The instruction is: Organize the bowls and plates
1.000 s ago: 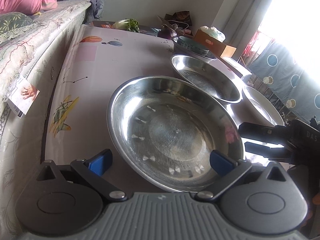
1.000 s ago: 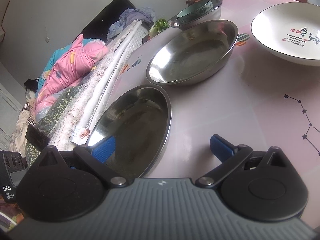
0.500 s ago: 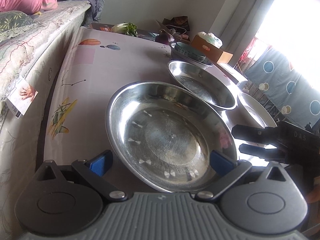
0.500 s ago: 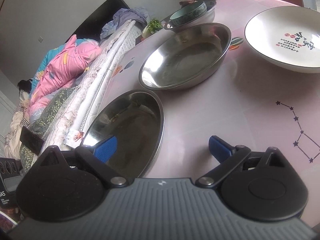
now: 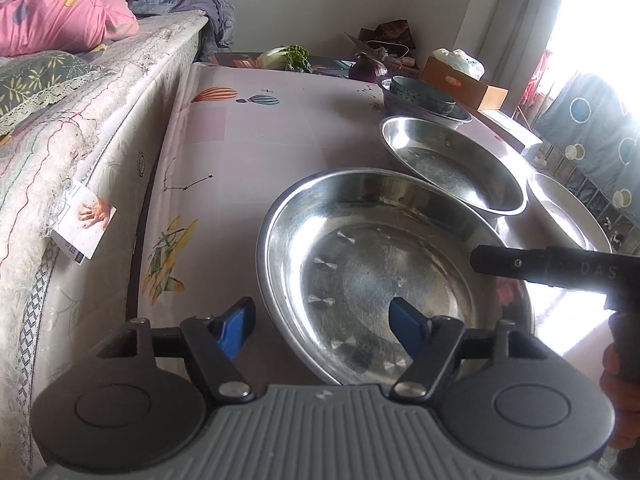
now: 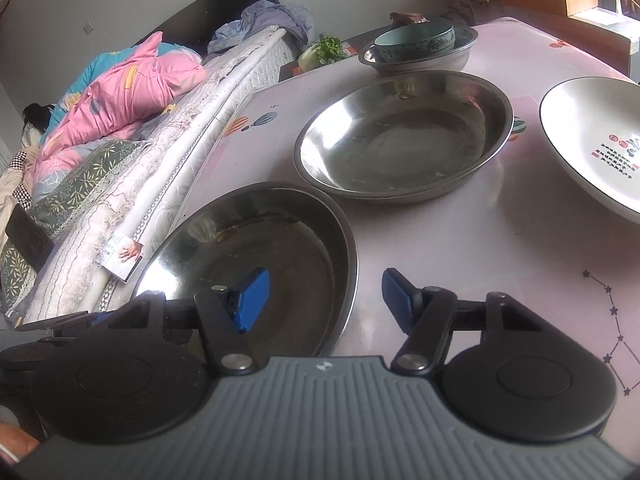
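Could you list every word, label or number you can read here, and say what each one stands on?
"DAS" – on the black body of the right gripper, seen from the left wrist.
White plate: red and dark printed characters, too small to read.
Paper tag hanging on the bedding: print too small to read.
Cardboard box: sticker unreadable.

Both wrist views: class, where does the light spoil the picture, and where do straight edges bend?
Left wrist view: the window at upper right is blown out white, and glare washes the white plate; the bed edge curves. Right wrist view: lighting is softer, the near steel plate looks dark, with bright streaks on its rim; the table edge bows.
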{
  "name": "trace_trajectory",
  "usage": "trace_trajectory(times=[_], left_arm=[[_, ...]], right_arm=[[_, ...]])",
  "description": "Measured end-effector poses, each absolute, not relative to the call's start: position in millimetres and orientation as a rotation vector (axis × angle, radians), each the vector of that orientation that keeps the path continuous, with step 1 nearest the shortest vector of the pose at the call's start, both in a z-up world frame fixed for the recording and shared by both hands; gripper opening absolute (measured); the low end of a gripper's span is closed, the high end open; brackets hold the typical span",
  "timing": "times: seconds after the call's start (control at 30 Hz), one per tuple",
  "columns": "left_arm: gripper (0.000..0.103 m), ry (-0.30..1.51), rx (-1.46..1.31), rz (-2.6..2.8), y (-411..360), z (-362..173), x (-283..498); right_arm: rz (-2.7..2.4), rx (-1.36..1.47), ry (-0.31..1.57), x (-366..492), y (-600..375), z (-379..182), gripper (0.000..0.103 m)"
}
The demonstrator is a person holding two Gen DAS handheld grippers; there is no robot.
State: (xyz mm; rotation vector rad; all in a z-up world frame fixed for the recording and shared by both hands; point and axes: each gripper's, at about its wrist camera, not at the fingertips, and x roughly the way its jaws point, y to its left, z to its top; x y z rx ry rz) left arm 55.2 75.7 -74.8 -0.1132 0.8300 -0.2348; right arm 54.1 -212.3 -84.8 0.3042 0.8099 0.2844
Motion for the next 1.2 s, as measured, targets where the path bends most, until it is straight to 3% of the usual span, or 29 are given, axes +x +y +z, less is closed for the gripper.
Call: trace_trajectory(times=[0.17, 0.3, 0.83, 1.03, 1.2], left_arm=[[0.054, 0.846, -0.125, -0.219, 74.7, -73.9, 58.5], [0.052, 0.864, -0.089, -0.212, 67.2, -73.3, 58.3], [0.049, 0.948, -0.112, -0.332, 63.1, -66.1, 26.1], [0.06, 0.944, -0.067, -0.298, 62.2, -65.3, 36.7], [0.062, 0.94, -0.014, -0.275, 56.2, -68.5, 48.9]], right_arm=[[0.277, 0.284, 0.813, 52.0, -210.5, -82.0, 0.046], [0.276, 0.283, 0.813, 50.3, -210.4, -81.6, 0.032], [0.261, 0.232, 0.83, 9.6, -229.7, -80.6, 0.028], [0.249, 0.212, 0.807, 6.2, -228.9, -79.8, 0.028], [0.241, 0.224, 0.808, 13.5, -227.6, -82.4, 0.028]])
